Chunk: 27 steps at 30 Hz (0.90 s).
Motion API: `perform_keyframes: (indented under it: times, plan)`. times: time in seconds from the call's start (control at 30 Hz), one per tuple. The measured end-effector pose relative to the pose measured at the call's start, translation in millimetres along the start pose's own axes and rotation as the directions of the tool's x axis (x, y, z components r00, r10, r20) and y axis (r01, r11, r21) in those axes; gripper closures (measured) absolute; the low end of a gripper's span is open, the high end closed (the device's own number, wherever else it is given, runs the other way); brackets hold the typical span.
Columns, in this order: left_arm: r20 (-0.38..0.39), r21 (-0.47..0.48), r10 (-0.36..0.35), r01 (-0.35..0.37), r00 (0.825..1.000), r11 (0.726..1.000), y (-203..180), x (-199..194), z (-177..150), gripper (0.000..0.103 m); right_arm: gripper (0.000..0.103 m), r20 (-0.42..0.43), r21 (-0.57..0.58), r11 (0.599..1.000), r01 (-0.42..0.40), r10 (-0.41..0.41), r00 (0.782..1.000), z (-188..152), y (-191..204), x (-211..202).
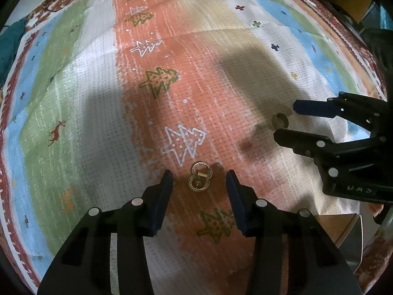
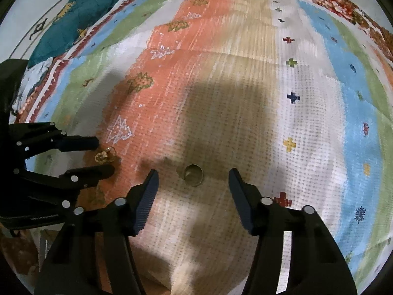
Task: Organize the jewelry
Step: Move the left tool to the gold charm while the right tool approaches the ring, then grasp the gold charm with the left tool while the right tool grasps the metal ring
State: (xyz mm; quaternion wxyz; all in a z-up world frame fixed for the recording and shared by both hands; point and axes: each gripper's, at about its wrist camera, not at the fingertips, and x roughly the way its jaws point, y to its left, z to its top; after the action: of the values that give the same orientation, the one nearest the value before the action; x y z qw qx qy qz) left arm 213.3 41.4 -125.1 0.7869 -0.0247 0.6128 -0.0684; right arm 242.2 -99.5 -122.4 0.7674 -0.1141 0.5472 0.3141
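Observation:
A gold double-loop earring (image 1: 199, 177) lies on the orange stripe of the patterned cloth, between the fingertips of my open left gripper (image 1: 199, 175). It also shows in the right wrist view (image 2: 105, 156), with the left gripper (image 2: 106, 156) around it. A plain gold ring (image 2: 193, 175) lies on the beige stripe between the fingertips of my open right gripper (image 2: 193, 175). In the left wrist view the ring (image 1: 280, 121) sits between the right gripper's jaws (image 1: 284, 120). Neither piece is gripped.
A striped Christmas-pattern cloth (image 1: 98, 113) covers the surface. A cardboard box corner (image 1: 343, 231) sits at the near right in the left wrist view. A teal quilt (image 2: 81, 14) lies at the far left beyond the cloth's edge.

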Motion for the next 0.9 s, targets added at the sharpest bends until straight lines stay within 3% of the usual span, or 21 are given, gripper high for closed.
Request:
perform_keyframes:
  times: [0.3,0.63,0.9]
  plan:
    - [0.002,0.028,0.021,-0.021,1.0,0.999,-8,7,4,0.07,0.058,-0.02,0.011,1.0,0.028,-0.027,0.999,3,-2,9]
    - [0.012,0.005,0.045,-0.045,0.999,0.999,-8,10,8,0.088,0.084,-0.029,0.009,1.0,0.027,-0.027,0.999,-1,-5,8]
    - [0.017,-0.019,0.028,-0.028,0.999,0.999,-4,7,7,0.089,0.084,-0.027,0.013,1.0,0.017,-0.016,0.999,-2,-6,6]
